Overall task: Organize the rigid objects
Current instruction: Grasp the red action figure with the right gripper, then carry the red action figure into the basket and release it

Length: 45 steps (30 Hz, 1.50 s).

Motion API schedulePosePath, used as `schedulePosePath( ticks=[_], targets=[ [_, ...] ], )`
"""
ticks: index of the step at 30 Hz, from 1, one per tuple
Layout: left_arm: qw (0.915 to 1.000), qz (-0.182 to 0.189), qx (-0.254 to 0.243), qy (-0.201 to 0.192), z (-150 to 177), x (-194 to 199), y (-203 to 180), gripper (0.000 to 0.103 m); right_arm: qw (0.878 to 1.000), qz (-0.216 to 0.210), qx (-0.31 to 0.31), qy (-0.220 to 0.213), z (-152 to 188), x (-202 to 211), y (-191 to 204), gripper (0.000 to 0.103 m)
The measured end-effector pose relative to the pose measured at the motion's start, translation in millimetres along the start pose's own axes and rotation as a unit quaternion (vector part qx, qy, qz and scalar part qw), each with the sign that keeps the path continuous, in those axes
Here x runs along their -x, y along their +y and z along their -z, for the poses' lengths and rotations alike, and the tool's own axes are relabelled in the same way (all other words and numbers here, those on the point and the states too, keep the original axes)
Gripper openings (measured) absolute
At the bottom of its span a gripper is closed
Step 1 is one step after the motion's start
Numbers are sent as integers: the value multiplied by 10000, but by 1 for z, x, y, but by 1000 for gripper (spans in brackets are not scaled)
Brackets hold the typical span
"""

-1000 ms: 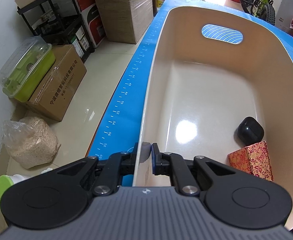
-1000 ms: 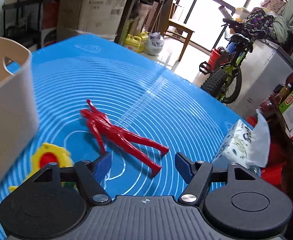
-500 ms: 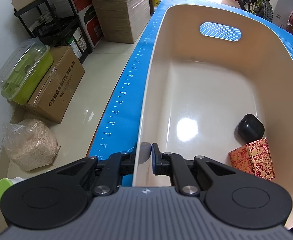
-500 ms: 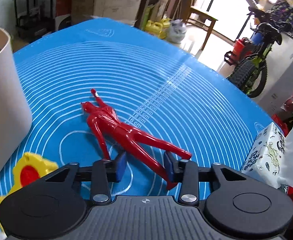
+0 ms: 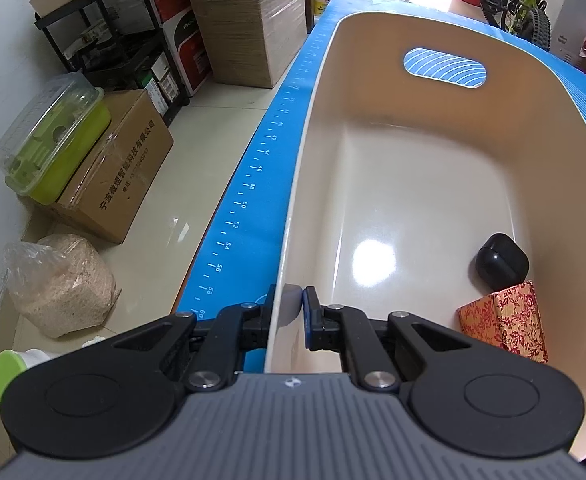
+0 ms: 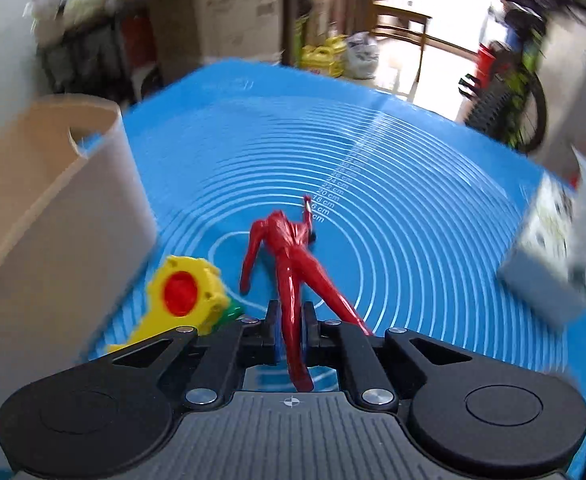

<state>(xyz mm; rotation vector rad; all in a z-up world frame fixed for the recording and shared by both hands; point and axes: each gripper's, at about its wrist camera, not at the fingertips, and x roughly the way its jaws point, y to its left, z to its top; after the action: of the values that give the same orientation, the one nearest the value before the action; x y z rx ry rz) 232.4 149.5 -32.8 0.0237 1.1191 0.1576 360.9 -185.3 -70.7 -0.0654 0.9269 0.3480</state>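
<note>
The glossy red toy figure (image 6: pixel 289 256) lies over the blue mat (image 6: pixel 413 208), one leg pinched in the right gripper (image 6: pixel 291 322), jaws just closed. The left gripper (image 5: pixel 291 312) clamps the beige bin's (image 5: pixel 565 168) wall. Inside: one black case (image 5: pixel 501 264), one red patterned box (image 5: pixel 505 326). One yellow toy (image 6: pixel 185 292) lies beside the figure.

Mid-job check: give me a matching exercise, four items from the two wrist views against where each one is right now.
Items:
1. red figure
2. black case
3. yellow toy
4. bin rim

Places:
A. pinched by the left claw
B. on the blue mat, beside the bin
C. inside the bin
D. leg clamped in the right claw

Pairs: 1-D, 2-C, 3-B, 4-A
</note>
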Motion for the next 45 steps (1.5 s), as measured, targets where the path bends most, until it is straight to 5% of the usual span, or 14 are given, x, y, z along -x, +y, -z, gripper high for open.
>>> schedulePosePath(
  ticks=[9,18,31,39,45],
  targets=[
    [10000,-15,67,-12,1,1,0,13,9960,93,-818,-334,33,32,5,20],
    [10000,1,71,-10,0,1,1,13,9884,-18,-1332,-724,32,54,6,20],
    [10000,-14,67,-11,0,1,1,13,9834,-168,-1256,-1298,16,89,29,20],
    [10000,-17,75,-10,0,1,1,13,9793,-582,-801,-1767,-9,107,82,20],
    [10000,-19,69,-21,0,3,2,13,9806,-939,-431,-1664,-19,101,123,20]
  ],
)
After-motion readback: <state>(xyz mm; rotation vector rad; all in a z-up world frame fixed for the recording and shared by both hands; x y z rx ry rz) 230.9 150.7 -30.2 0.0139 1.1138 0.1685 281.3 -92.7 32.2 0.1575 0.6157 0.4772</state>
